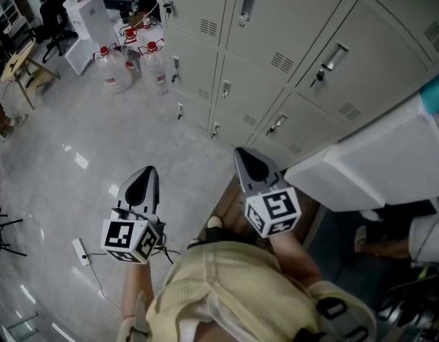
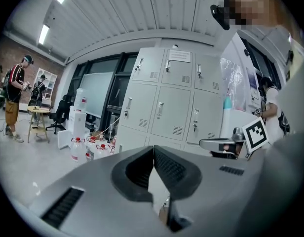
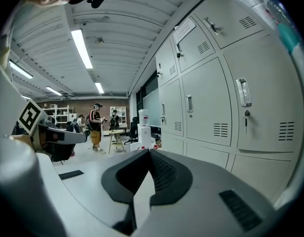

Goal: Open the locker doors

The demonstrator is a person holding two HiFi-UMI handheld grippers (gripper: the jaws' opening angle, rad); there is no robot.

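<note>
Task's at zero imo: my left tongs [image 1: 143, 184] and right tongs [image 1: 249, 166] are both pressed together w/ nothing between them, and the locker doors [image 1: 291, 55], ahead & right of the tips, all look closed.

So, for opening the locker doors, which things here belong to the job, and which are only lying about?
For the job:
- lockers, doors shut
- door handles
- left gripper, shut, empty
- right gripper, shut, empty

Lying about:
- water bottles
- water dispenser
- power strip on the floor
- white box
</note>
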